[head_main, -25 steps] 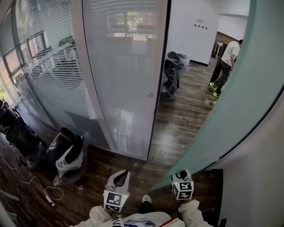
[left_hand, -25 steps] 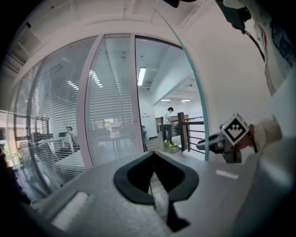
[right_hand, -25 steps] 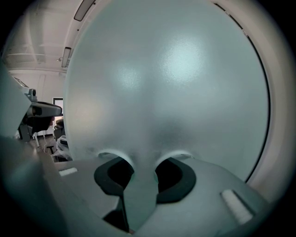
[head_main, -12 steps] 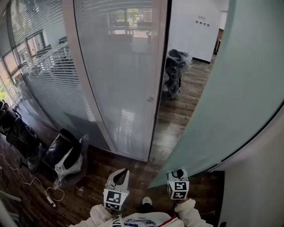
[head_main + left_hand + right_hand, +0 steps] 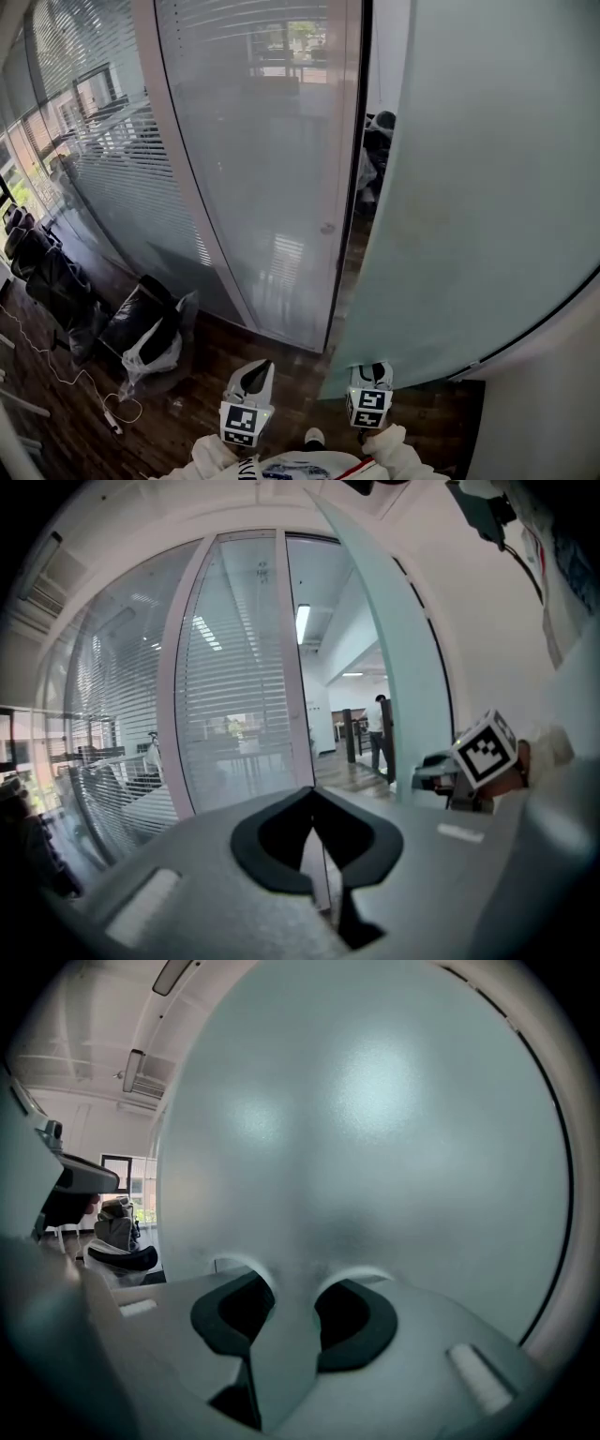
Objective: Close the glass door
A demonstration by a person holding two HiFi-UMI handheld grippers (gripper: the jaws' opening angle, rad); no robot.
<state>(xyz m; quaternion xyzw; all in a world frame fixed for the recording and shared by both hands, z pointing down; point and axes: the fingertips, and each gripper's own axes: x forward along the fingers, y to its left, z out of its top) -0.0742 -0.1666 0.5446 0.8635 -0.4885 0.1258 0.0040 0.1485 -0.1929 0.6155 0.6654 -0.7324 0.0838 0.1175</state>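
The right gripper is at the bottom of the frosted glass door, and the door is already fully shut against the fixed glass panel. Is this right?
Not quite. The right gripper is at the bottom of the frosted glass door, but the door is not fully shut: the head view shows an open gap between its edge and the fixed glass panel.

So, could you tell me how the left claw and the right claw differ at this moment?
The right claw is clamped on the edge of the frosted glass door, while the left claw has its jaws together with nothing between them. The right claw sits right up against the door. The left claw is clear of it, facing the blind-covered glass wall. Both are held low in front of the person, pointing toward the doorway.
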